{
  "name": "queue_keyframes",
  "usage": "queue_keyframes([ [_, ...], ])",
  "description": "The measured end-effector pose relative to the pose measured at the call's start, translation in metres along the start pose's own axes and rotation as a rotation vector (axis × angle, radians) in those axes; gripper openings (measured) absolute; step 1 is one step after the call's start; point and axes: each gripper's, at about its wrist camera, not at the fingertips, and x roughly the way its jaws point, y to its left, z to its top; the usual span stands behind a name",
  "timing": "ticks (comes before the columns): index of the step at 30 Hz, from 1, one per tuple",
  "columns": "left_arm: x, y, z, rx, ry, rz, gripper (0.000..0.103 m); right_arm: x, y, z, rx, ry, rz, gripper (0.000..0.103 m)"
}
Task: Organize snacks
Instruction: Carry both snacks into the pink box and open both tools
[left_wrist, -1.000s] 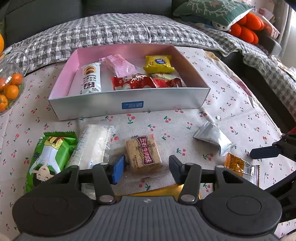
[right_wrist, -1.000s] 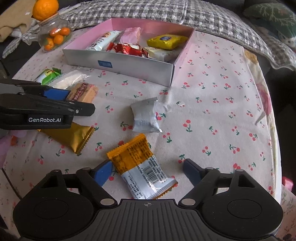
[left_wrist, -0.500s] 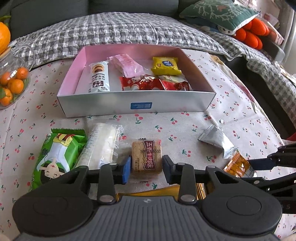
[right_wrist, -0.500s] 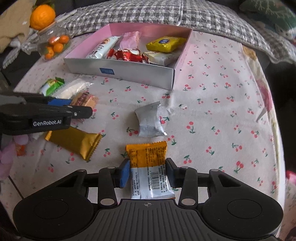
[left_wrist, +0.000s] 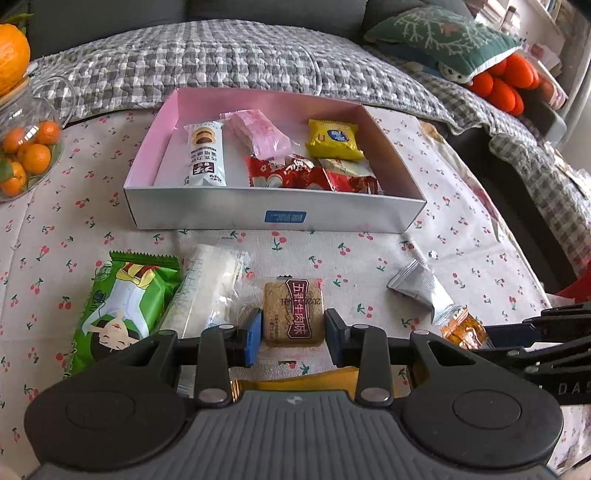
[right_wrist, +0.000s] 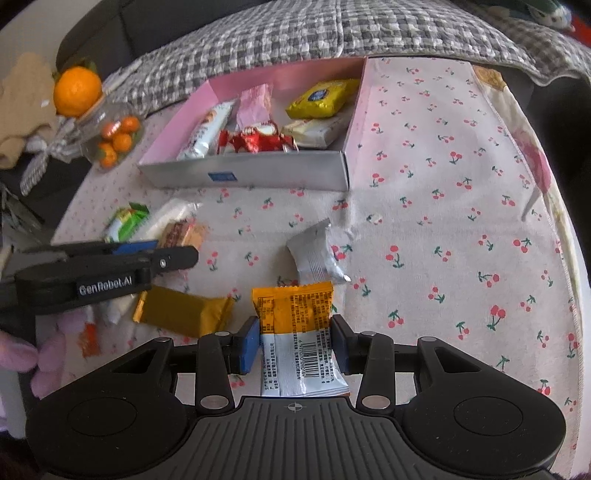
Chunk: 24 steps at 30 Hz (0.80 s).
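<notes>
Left gripper (left_wrist: 293, 334): jaws narrowed, blue pads pressed on both sides of the brown cake (left_wrist: 293, 314), a square biscuit pack with a dark red label. Jaws closed in over the last second and are now steady; the pack sits between them, on the cloth (left_wrist: 461, 221).

Right gripper (right_wrist: 293, 345): jaws narrowed, pads pinching the orange packet (right_wrist: 295, 332) at the join of its orange and silver halves. Jaws closed sharply within the last second and then held; the packet's silver end lies back toward the gripper body.

Landmark: box (left_wrist: 273, 214), open-topped, pink inside, silver front wall, already holding several snacks.

Edges and room: bare cherry-print cloth runs between the box's front wall and both grippers. To the right of the box the cloth is open as far as the table edge. The box's left inner corner shows bare pink floor.

Loose items, all in front of the box:
- Green pack (left_wrist: 125, 306), front left.
- White pack (left_wrist: 207, 291), touching the green pack, just left of the brown cake.
- Silver sachet (right_wrist: 316, 253), front right, between the box and the orange packet.
- Gold bar (right_wrist: 184, 312), farthest from the box, between the two grippers.

Jar (left_wrist: 26, 155) of small oranges: left of the box.
</notes>
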Motion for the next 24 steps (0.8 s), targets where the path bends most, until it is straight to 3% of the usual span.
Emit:
queue_keyframes([
  [17, -0.019, 0.002, 0.014, -0.038, -0.065, -0.022, 0.032, -0.015, -0.021, 0.045, 0.256, -0.097, 0.101, 0.040],
  [24, -0.026, 0.013, 0.036, -0.072, -0.125, 0.004, 0.032, -0.010, -0.025, 0.069, 0.338, -0.138, 0.133, 0.040],
])
